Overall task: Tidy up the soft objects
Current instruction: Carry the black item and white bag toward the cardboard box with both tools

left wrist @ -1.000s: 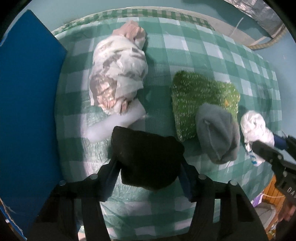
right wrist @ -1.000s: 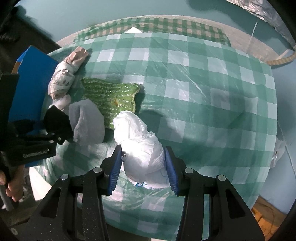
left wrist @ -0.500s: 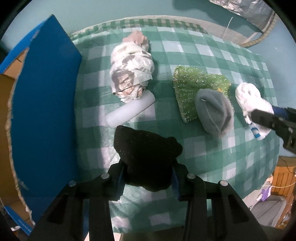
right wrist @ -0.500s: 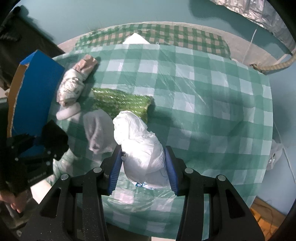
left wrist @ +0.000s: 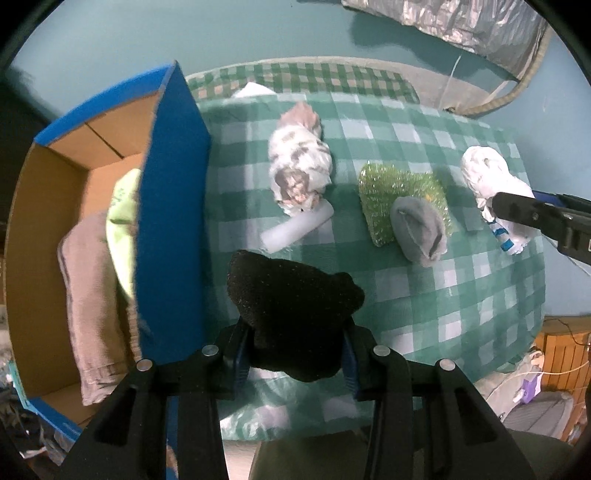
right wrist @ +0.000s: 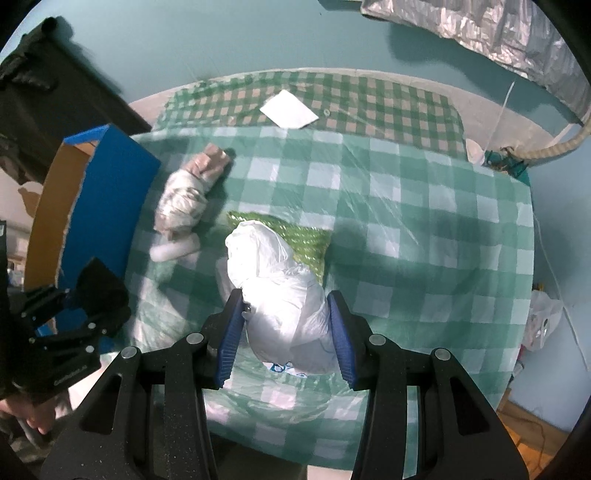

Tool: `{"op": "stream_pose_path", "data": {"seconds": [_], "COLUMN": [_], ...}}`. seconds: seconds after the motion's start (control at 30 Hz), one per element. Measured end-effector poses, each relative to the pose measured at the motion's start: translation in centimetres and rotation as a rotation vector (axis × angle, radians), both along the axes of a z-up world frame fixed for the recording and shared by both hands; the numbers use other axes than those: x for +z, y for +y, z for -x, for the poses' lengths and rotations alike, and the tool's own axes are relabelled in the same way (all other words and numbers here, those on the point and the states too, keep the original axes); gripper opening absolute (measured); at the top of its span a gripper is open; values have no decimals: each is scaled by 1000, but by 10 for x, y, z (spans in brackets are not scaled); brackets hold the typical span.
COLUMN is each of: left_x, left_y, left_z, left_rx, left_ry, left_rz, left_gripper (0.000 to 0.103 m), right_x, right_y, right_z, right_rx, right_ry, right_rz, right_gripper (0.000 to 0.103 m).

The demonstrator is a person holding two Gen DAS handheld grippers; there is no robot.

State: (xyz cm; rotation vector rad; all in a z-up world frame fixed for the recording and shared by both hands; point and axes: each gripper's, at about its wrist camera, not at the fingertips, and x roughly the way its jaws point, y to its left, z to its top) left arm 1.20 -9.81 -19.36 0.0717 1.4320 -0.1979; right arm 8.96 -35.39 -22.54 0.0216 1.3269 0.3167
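My left gripper (left wrist: 293, 356) is shut on a black fuzzy bundle (left wrist: 291, 310) and holds it above the green checked table (left wrist: 461, 302). My right gripper (right wrist: 286, 341) is shut on a white plastic-wrapped bundle (right wrist: 284, 291), also lifted; the same bundle (left wrist: 487, 177) shows at the right of the left wrist view. On the cloth lie a white patterned bundle (left wrist: 299, 170), a white roll (left wrist: 295, 229), a green sparkly pad (left wrist: 402, 199) and a grey sock (left wrist: 419, 230) resting on it. The blue cardboard box (left wrist: 173, 221) stands open at the left.
Inside the box lie a brown towel (left wrist: 92, 295) and a lime-green cloth (left wrist: 123, 221). A white paper (right wrist: 288, 109) lies on the far checked cloth. Teal floor surrounds the table; a silver foil sheet (right wrist: 480, 33) hangs at the back right. A person's hand (right wrist: 22, 417) holds the left gripper.
Both grippers rose with their bundles, so the table looks smaller. The left one closed tighter on the black bundle and shifted, bringing the box's open inside into view.
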Motion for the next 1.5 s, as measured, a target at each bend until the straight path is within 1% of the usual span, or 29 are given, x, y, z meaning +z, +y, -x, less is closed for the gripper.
{"op": "stream_pose_path", "data": {"seconds": [0.1,0.13,0.23,0.53,0.73,0.93,1.2,1.5], "left_x": [18,15,23,49,62,72,87,94], "left_y": [3,-2,2,9,19,34,56,84], "left_z": [3,-3,-10,-10,-7,-4,-2,-2], "left_rx": [3,4,15,29,33,61,111,171], "left_ry": [-24,-30,-44,-90,-110,-124,-149,-164], "left_rz": [-5,-6,4,26,21,25,30,22], "left_gripper": [41,41,41,41,41,41,41,41], "right_x": [10,14,23,50,63,74,89,102], "right_y": [4,5,9,24,36,50,80,118], "right_z": [0,0,0,-1,0,1,-1,-7], "right_rx": [4,6,11,34,57,84,143,215], "right_ry": [-14,-19,-29,-60,-77,-88,-108,-132], "right_rz": [-4,-5,-6,-10,-13,-24,-42,-60], "right_gripper": [44,44,44,44,44,44,44,45]}}
